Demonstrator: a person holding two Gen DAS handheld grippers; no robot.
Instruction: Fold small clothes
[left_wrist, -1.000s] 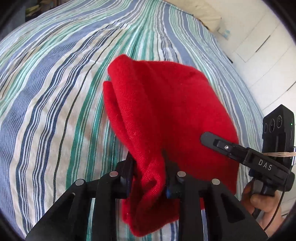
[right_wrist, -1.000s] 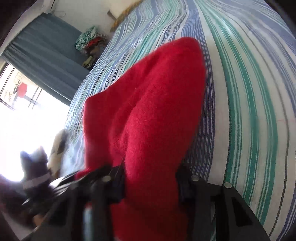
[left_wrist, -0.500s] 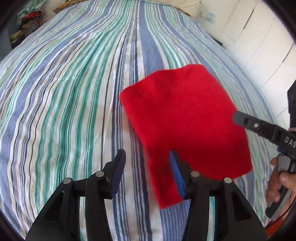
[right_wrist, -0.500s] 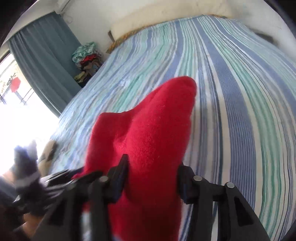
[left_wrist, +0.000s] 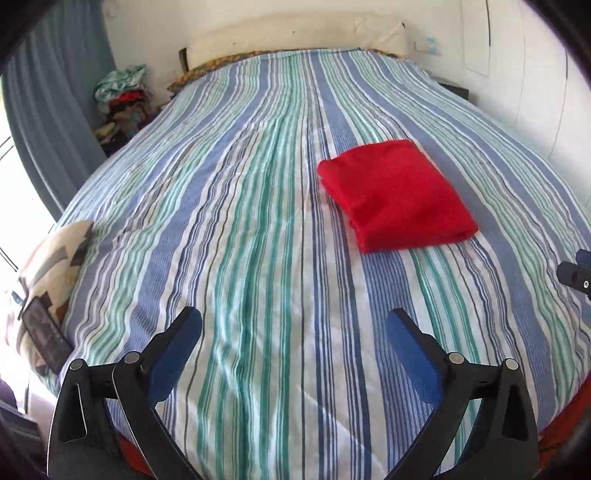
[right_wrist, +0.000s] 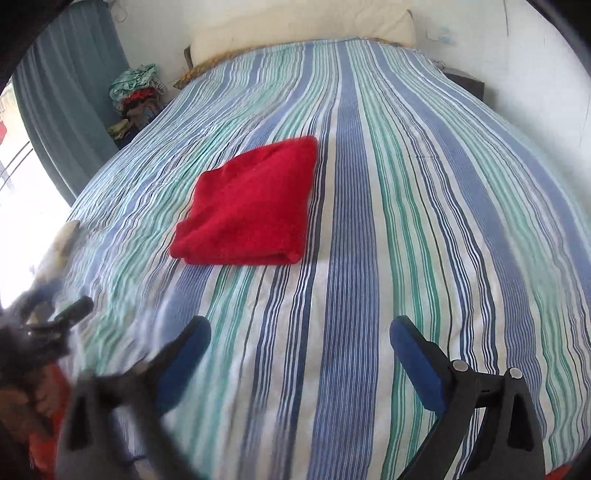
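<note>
I have the red garment (left_wrist: 397, 195) lying as a compact folded rectangle on the striped bed cover (left_wrist: 258, 221), right of centre in the left wrist view and left of centre in the right wrist view, so it sits between my two cameras. It lies flat with its folded edges stacked at the near side, which I read as the resting place for a finished fold: nothing props it and nothing touches it.

My left tool (left_wrist: 293, 332) is spread wide, blue pads apart, holding nothing, and hangs over bare cover well short of the cloth. My right tool (right_wrist: 299, 336) is likewise spread and empty; its left finger is smeared by motion blur. I keep both apart because the fold needs no more pinching, in my judgement.

A second ago each tool was pinched on the red fabric and the cloth filled both views, draped and lifted. Half a second ago the left had already let go while the right still gripped. Now both are released and pulled back, and the headboard pillow (left_wrist: 295, 33) and clothes pile (left_wrist: 122, 96) have come into view.
</note>
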